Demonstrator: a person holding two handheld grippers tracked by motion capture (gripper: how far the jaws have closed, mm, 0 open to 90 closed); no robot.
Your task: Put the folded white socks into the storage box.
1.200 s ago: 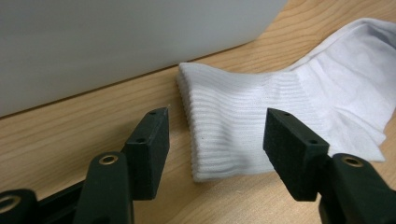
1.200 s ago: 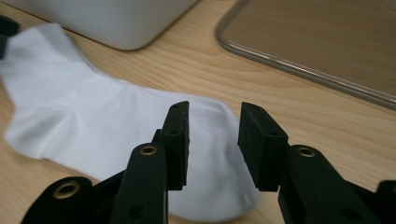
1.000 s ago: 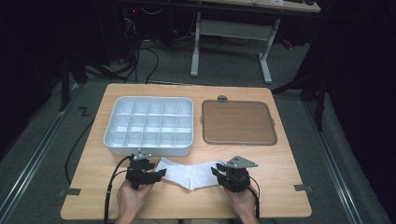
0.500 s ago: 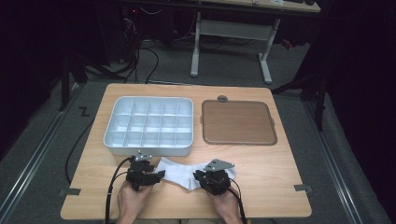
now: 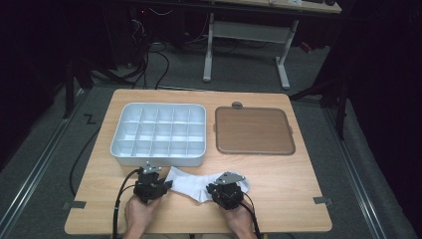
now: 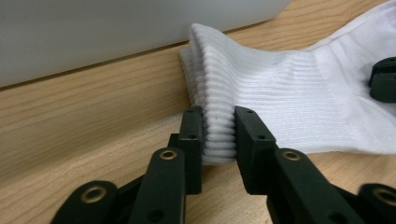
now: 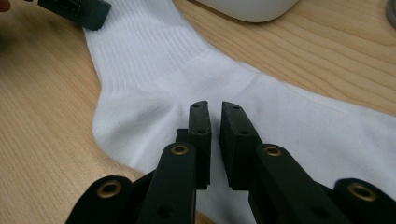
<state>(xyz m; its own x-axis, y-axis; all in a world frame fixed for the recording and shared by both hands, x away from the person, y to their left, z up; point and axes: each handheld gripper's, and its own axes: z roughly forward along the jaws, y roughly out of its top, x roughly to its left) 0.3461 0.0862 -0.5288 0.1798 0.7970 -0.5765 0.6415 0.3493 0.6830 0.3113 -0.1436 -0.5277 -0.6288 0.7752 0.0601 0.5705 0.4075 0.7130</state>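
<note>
- White sock [image 5: 191,183] lies flat on the wooden worktop [image 5: 293,184], near edge, roughly centre, just in front of the compartment tray. Ribbed cuff end points left, foot end right.
- Left gripper [image 6: 218,135]: fingers have just been closing and are now clenched on the ribbed cuff edge; the folded layers are pinched between the two pads in the left gripper view. In the high view this gripper [image 5: 160,185] sits at the sock's left end, held by the left hand [image 5: 139,214].
- Right gripper [image 7: 214,122]: fingers nearly together, only a narrow gap between the pads; they sit on or just over the sock's middle. Whether fabric is caught between them I cannot tell; no fold is visible in the gap. In the high view it [image 5: 219,191] covers the sock's right part, with the right hand [image 5: 238,219] behind it.
- The other gripper's black finger tip is seen at the cuff, top left of the right gripper view.
- White compartment tray [image 5: 158,134]: far side of the sock, left half of the worktop, its near wall just beside the cuff. Compartments look empty.
- Brown flat tray [image 5: 253,130]: right of the white tray, apart from it and from the sock.
- Small grey round object [image 5: 237,105] at the far edge of the brown tray; too small to identify.
- Grey floor with cables around the worktop; a white-legged desk stands farther back.
</note>
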